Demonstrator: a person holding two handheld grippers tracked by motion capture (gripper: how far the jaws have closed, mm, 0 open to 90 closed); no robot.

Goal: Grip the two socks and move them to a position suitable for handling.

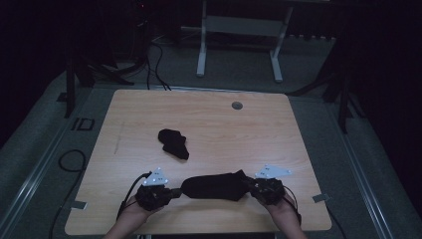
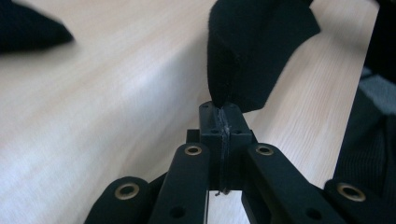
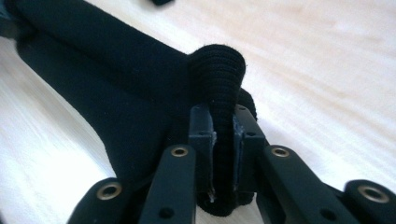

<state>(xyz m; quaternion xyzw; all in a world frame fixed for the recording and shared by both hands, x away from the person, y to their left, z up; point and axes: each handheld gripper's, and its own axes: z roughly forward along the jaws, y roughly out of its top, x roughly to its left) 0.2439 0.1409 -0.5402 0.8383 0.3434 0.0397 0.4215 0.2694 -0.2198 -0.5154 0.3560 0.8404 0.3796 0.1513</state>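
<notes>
A black sock (image 1: pixel 215 185) lies stretched out near the table's front edge, held at both ends. My left gripper (image 1: pixel 175 192) is shut on its toe end; in the left gripper view the jaws pinch a thin edge of the sock (image 2: pixel 252 51). My right gripper (image 1: pixel 253 187) is shut on the ribbed cuff of the sock (image 3: pixel 219 79), which bulges up between the jaws. A second black sock (image 1: pixel 174 143) lies crumpled on the wooden table (image 1: pixel 209 119), farther back and left of centre, apart from both grippers.
A round grey cable hole (image 1: pixel 237 105) sits in the table near its far edge. Beyond the table stand a white desk frame (image 1: pixel 239 45) and dark stands on the floor. A black cable (image 1: pixel 69 162) loops on the floor at the left.
</notes>
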